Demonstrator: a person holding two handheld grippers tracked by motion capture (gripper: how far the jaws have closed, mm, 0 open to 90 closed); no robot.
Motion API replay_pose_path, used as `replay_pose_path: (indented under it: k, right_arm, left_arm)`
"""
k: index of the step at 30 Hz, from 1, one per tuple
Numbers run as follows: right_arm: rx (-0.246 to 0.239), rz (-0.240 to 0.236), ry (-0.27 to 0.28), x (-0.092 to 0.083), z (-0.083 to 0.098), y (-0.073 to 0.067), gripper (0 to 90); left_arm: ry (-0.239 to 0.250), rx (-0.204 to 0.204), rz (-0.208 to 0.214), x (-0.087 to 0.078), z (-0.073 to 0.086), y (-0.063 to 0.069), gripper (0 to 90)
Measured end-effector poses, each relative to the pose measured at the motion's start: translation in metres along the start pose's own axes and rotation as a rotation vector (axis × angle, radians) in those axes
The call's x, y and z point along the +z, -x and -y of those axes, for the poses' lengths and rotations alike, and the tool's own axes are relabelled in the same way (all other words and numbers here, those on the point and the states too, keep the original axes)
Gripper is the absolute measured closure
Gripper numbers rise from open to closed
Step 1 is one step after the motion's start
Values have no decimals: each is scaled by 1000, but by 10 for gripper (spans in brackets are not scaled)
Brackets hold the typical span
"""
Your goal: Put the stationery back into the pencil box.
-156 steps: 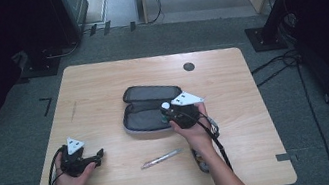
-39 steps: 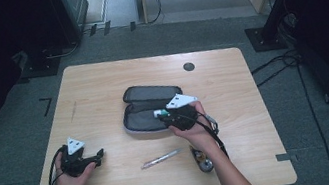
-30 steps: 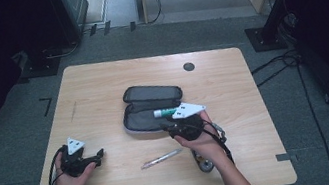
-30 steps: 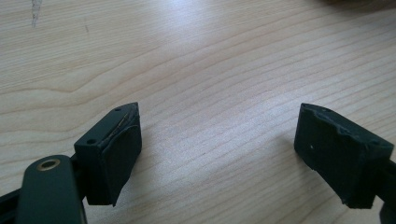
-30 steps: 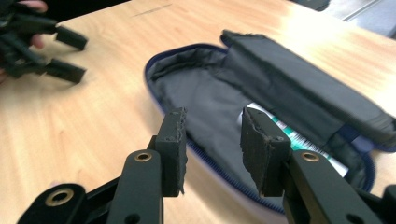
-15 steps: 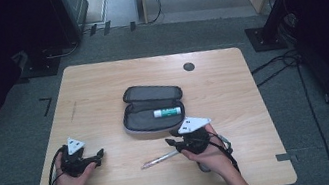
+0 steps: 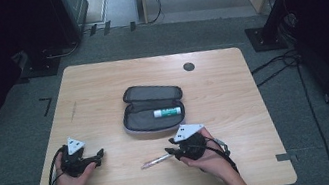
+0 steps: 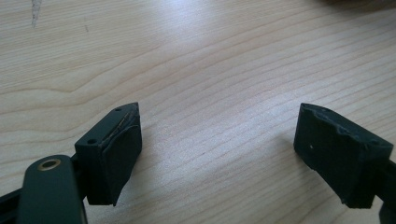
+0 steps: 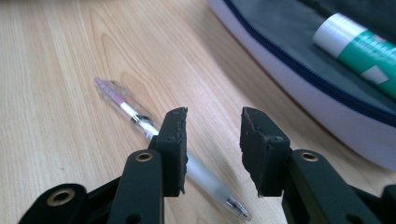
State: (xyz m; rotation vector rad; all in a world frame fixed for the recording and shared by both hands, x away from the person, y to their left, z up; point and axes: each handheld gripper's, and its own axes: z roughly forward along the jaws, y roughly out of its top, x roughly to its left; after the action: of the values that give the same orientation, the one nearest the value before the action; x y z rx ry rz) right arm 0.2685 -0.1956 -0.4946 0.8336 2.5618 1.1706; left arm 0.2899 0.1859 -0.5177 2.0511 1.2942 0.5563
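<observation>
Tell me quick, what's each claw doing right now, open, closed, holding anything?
Left claw: open wide, nothing between its jaws, resting over bare table.
Right claw: open, holding nothing, jaws just above the pen.

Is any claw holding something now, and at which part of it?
Nothing is held. The right claw stands open just over the pen, not gripping it. The left claw is open over bare table.

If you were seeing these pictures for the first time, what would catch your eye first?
Probably the open pencil case in the middle of the wooden table, with a green-and-white glue stick lying inside it. Next, the right gripper near the front edge, its jaws parted just over one end of a clear pen that lies flat on the wood, not gripping it.
</observation>
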Motion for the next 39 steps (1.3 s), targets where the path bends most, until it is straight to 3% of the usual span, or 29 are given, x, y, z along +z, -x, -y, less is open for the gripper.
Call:
replay_pose_path:
  k: [9, 22, 31, 39]
  right_arm:
    - [-34, -7, -43, 10, 3, -4, 605]
    - [-45, -49, -85, 11, 9, -5, 662]
    - [-31, -53, -76, 9, 9, -6, 781]
    - [-40, -58, -96, 10, 11, -5, 749]
  left_arm:
    - [0, 0, 0, 0, 0, 0, 155]
    - [0, 0, 0, 0, 0, 0, 155]
    - [0, 0, 0, 0, 0, 0, 155]
    - [0, 0, 0, 0, 0, 0, 155]
